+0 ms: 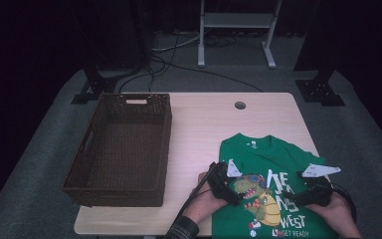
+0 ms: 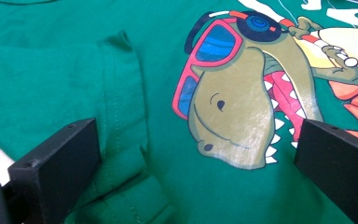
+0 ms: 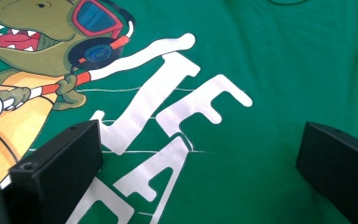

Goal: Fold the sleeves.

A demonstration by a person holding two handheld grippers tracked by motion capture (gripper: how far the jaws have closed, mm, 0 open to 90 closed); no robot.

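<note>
Okay, I've got both jaws spread wide over the green dinosaur T-shirt (image 1: 273, 154) at five o'clock on the table, left gripper (image 1: 229, 191) and right gripper (image 1: 311, 195) poised to pinch, probably for folding.

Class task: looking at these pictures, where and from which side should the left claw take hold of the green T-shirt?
Probably the folded sleeve hem of the green T-shirt, approached from the shirt's outer left edge. There the cloth is doubled and raised, while the printed chest lies flat. The left claw stands open above it.

wicker basket (image 1: 119, 149) blocking table's left half, bare tabletop (image 1: 204, 124) beyond shirt (image 1: 288, 154)
</note>
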